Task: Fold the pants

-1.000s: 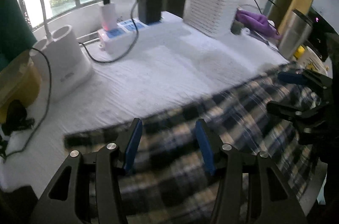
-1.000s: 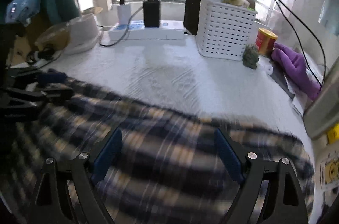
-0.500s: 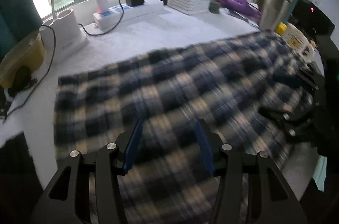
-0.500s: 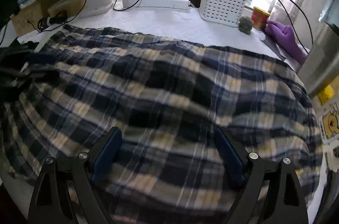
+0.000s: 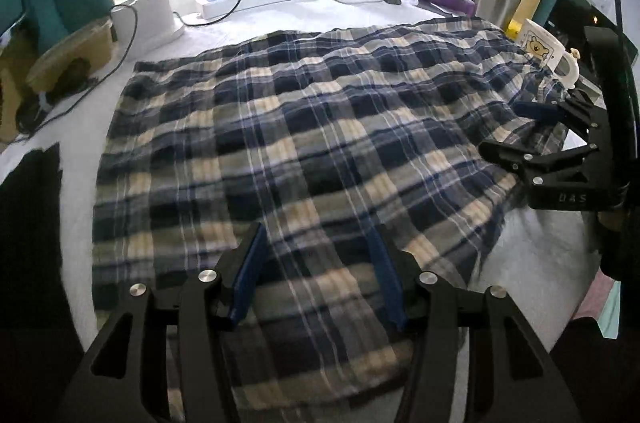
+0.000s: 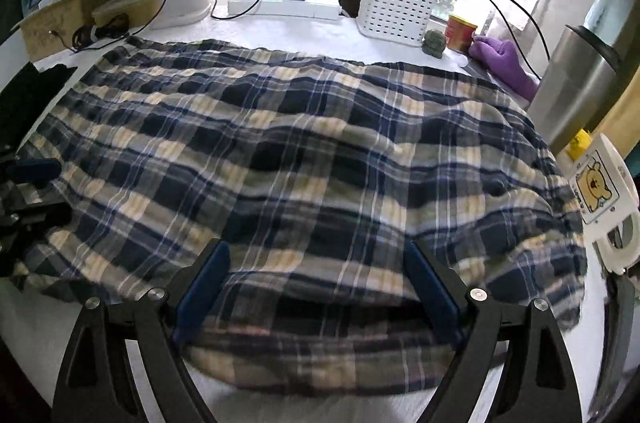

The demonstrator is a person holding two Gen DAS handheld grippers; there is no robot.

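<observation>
— So, where are the pants?
— The plaid pants (image 5: 304, 151), dark blue and cream, lie spread across a white table (image 5: 328, 11), covering most of it. Their right edge is bunched against a white mug (image 5: 548, 53) with a bear picture.

— And the grippers?
— The left gripper (image 5: 318, 275) hangs over the near edge of the cloth, its blue-padded fingers (image 5: 248, 279) apart with nothing between them. The right gripper (image 6: 316, 287) is over the near edge too, fingers spread wide, also holding nothing.

— What sits behind the fabric?
— A white power strip (image 6: 284, 5) with plugged chargers, a white slotted basket (image 6: 394, 1), a red tin (image 6: 460, 32), a purple glove (image 6: 506, 61) and a steel tumbler (image 6: 580, 83), all by the window
</observation>
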